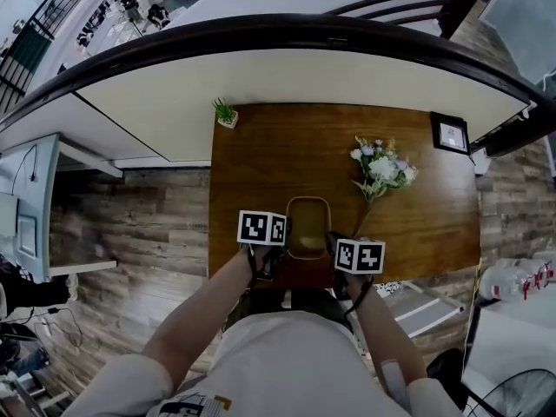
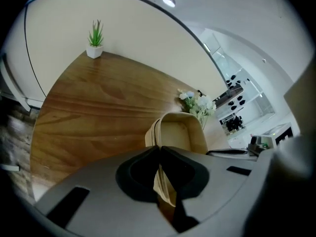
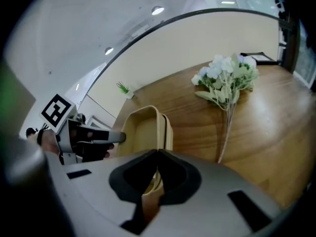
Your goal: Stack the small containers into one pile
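L claw (image 2: 159, 148) & R claw (image 3: 157, 153) pinch nested containers (image 1: 308, 221); wood table (image 1: 261, 163), plank floor (image 1: 130, 215).

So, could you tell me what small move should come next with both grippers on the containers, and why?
Probably open both jaws and let go: the left gripper and right gripper each pinch a side wall of the beige containers, which already look nested as one pile on the table.

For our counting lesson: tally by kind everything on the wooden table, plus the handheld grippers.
Potted plant: 1
Bunch of flowers: 1
Picture frame: 1
Pile of beige containers: 1
Grippers: 2 (left gripper, right gripper)
Total: 6
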`<state>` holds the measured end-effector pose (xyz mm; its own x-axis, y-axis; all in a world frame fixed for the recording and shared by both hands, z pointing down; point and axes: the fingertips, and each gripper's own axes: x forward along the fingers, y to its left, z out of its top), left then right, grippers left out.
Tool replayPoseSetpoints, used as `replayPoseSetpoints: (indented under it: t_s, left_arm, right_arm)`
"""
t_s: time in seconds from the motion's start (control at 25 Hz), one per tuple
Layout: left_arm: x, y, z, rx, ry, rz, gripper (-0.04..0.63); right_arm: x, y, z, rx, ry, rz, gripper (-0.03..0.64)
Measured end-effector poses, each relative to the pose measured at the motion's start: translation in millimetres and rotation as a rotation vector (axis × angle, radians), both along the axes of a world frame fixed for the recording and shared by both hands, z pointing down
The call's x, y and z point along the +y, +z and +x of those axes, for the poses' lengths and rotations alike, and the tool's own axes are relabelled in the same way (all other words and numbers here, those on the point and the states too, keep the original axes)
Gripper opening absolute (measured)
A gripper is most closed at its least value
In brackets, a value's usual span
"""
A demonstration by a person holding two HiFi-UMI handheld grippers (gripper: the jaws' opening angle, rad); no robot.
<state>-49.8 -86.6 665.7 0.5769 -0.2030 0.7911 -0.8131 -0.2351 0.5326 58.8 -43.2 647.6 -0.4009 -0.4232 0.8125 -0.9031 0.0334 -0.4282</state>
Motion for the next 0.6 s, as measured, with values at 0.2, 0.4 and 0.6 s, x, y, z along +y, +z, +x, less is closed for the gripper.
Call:
replayPoseSetpoints:
  t_s: [0.2, 0.4, 0.6]
  left_arm:
    - [-6, 5, 4, -0.022, 0.031, 0.028, 0.026]
    - [-11, 4, 7, -0.079, 0.071, 0.095, 0.034]
    - [-13, 1, 9, -0.139, 0.098, 0.176, 0.065]
  right_arm:
    - [-4, 13, 3, 0.058, -0.054, -0.001, 0.032]
    - [-11, 22, 5, 0.150, -0.125, 0.024, 0.121]
    - [-17, 33, 3, 0.167, -0.164, 0.014, 0.150]
